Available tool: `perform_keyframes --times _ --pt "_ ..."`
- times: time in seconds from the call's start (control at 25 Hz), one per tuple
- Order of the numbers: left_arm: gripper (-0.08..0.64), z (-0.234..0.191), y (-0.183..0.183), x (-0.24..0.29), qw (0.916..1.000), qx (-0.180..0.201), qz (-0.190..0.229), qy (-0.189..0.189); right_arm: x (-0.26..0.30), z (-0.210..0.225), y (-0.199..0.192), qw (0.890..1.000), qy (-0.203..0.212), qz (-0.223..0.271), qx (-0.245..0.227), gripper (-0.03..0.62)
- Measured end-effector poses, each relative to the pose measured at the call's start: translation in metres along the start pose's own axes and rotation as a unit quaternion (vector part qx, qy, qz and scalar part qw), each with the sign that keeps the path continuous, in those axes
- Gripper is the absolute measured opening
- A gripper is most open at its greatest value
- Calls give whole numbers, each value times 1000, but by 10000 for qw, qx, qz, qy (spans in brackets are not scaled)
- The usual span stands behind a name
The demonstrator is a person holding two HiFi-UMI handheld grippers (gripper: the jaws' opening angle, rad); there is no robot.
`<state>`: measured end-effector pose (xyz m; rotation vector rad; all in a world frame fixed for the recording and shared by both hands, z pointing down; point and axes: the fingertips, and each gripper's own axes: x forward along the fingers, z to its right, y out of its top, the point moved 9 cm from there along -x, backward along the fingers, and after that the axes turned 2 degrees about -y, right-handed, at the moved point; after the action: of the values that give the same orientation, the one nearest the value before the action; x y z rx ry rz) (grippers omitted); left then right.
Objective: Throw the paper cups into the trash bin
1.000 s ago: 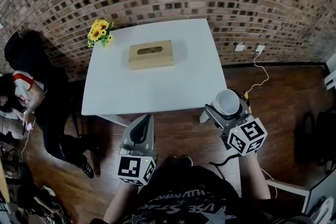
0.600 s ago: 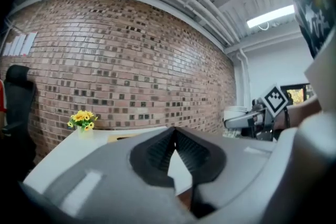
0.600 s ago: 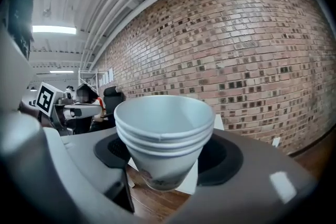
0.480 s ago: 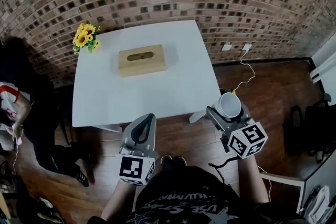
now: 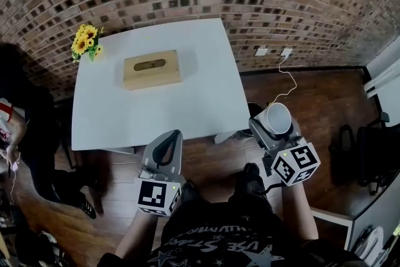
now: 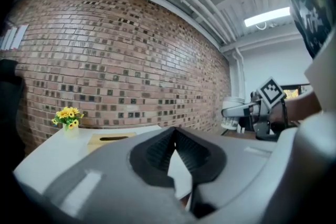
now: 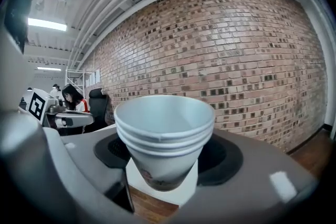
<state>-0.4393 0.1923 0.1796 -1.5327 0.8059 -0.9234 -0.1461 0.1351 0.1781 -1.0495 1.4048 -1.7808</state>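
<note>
Left tongs (image 6: 175,134): clenched on nothing, low in front of the desk's (image 5: 156,103) near edge. Leave them there, out of the way.
Desk corner: the near right corner is just beside your load, so swing clear of it.
Right tongs (image 5: 273,128): grasping the nested paper cups (image 7: 164,128) upright. Hold them firmly without crushing.
Room: no bin is clearly in sight. The bare floor (image 5: 312,103) to your right is open.

The left gripper (image 5: 170,138) and right gripper (image 5: 274,124) are pale grey shells with black ribbed pads (image 6: 157,152), each backed by a white cube (image 5: 156,196) of black square markers. The person wears a black T-shirt (image 5: 219,239) printed with white stars and lettering.
</note>
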Motion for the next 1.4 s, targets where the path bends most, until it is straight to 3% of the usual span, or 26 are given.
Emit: perform_keyframes --times 0.16,0.4,0.72,1.04,1.4 --pt "5 39 -5 50 9996 210 35 187 12 61 1 9994 308 25 -138 342" --pt "5 125 2 140 9968 83 165 776 11 184 5 9974 710 123 -89 342" --pt "5 227 2 219 9954 142 -79 947 -35 307 -24 9953 924 -249 -130 342" --pt "5 253 -6 250 9964 187 -402 729 -47 337 -39 9970 700 -296 166 342" --pt "5 247 -5 254 9987 142 -170 458 -48 321 -25 9979 609 -223 42 342"
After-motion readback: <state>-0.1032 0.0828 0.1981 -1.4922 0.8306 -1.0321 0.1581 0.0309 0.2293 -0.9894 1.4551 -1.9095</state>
